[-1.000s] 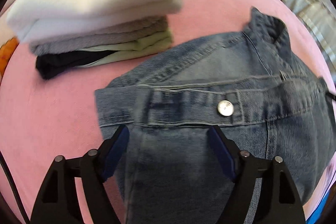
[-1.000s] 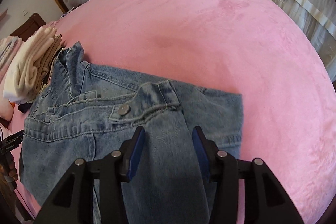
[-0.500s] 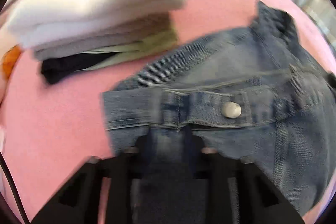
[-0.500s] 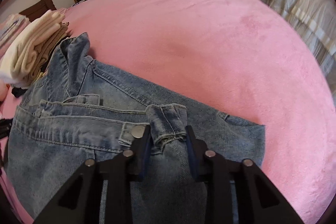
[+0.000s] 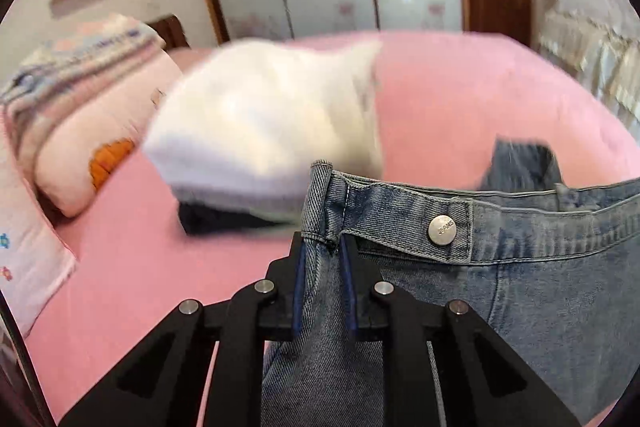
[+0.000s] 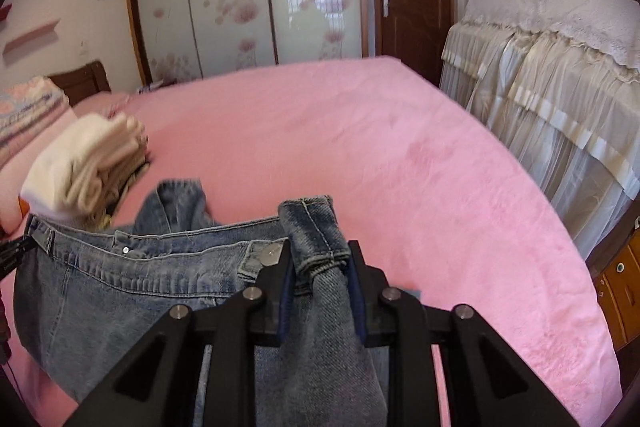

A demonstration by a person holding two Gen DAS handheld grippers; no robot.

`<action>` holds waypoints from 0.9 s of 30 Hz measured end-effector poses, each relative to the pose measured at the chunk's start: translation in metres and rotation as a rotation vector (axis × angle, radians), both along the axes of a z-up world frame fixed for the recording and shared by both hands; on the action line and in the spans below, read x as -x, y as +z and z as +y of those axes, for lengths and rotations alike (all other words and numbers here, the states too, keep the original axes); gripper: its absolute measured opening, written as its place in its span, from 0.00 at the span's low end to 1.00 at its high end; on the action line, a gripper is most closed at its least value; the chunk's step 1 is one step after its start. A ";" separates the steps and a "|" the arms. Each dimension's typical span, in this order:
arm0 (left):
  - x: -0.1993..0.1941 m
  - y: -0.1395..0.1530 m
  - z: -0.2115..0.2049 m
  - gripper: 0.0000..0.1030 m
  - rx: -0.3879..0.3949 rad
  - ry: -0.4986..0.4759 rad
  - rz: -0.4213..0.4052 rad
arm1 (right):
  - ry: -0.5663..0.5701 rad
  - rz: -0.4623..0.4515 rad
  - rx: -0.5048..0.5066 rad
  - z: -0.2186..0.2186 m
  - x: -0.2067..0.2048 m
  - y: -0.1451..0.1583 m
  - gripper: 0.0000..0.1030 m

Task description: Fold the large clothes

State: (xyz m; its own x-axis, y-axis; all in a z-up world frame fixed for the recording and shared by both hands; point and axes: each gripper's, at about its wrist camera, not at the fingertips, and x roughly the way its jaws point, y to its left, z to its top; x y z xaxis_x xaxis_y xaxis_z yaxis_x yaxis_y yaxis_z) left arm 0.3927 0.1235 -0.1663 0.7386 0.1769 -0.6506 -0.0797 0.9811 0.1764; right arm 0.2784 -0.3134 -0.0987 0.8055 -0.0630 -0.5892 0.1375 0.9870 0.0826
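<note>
Grip: left gripper (image 5: 323,259) and right gripper (image 6: 320,269) each pinch jeans (image 5: 520,287) waistband.
Advice: lift evenly, keep waistband taut.

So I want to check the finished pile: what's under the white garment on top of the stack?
Under the white garment show a grey layer and a dark one at the bottom; blur hides finer detail. The jeans waistband covers the stack's right lower corner.
</note>
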 end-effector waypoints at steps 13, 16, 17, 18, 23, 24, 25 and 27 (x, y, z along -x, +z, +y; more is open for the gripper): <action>-0.086 -0.099 -0.015 0.14 -0.039 0.103 0.178 | -0.126 0.232 0.027 -0.014 -0.103 -0.105 0.22; -0.087 -0.115 -0.011 0.15 0.007 0.104 0.198 | -0.137 0.275 0.023 -0.016 -0.109 -0.124 0.24; -0.087 -0.115 -0.011 0.16 0.008 0.102 0.195 | -0.139 0.282 0.023 -0.016 -0.110 -0.124 0.25; -0.086 -0.114 -0.010 0.19 0.019 0.101 0.195 | -0.139 0.289 0.016 -0.017 -0.109 -0.121 0.27; -0.082 -0.100 0.007 0.34 0.075 0.106 0.231 | -0.116 0.288 -0.036 -0.023 -0.090 -0.081 0.30; -0.076 -0.092 0.006 0.34 0.077 0.089 0.235 | -0.105 0.264 -0.034 -0.017 -0.079 -0.070 0.30; -0.069 -0.085 0.003 0.34 0.076 0.076 0.232 | -0.099 0.241 -0.025 -0.011 -0.069 -0.060 0.31; -0.042 -0.064 -0.010 0.50 0.080 0.019 0.201 | -0.060 0.191 -0.010 0.010 -0.040 -0.038 0.36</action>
State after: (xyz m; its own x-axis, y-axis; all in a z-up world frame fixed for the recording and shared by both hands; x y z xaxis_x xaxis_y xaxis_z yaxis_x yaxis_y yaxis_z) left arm 0.4351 0.1139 -0.2305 0.5894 0.1310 -0.7972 -0.0690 0.9913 0.1119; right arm 0.3185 -0.3034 -0.1366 0.6742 -0.1014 -0.7316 0.2105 0.9758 0.0587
